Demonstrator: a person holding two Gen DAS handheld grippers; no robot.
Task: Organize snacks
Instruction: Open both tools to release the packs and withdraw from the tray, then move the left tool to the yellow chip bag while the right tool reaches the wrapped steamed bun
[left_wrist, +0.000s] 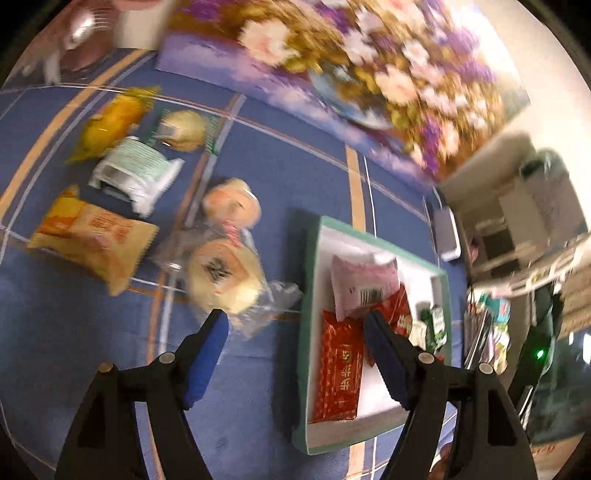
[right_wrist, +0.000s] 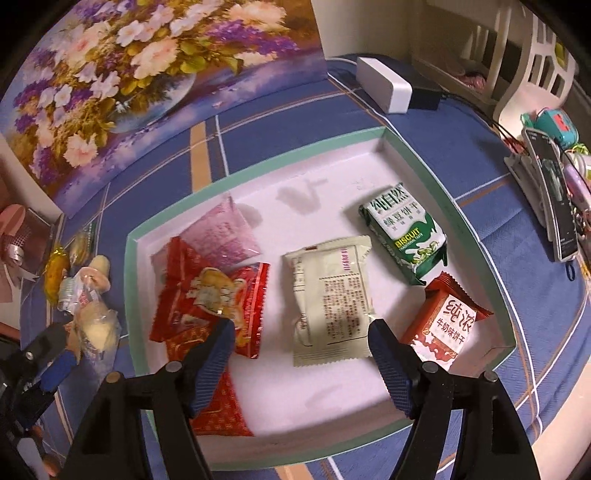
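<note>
In the right wrist view, the right gripper (right_wrist: 301, 330) hangs over the shallow green-rimmed white tray (right_wrist: 424, 173), jaws apart and empty, the cream printed snack packet (right_wrist: 328, 295) lying below between them. Further in lie red wrappers, a pink packet and the green biscuit pack (right_wrist: 404, 232). The left gripper (left_wrist: 295, 321), jaws likewise open and empty, hovers at the tray's left rim. Loose snacks wait on the blue checked desk (left_wrist: 277, 155) at left, nearest the round pastry in clear wrap (left_wrist: 225, 275). Judged step: between placements; next calls for closing on that pastry.

Each gripper, left (left_wrist: 295, 319) and right (right_wrist: 301, 326), has black plastic arms with round silver rivets and ribbed blue pads (right_wrist: 212, 363) inside its fingers.
</note>
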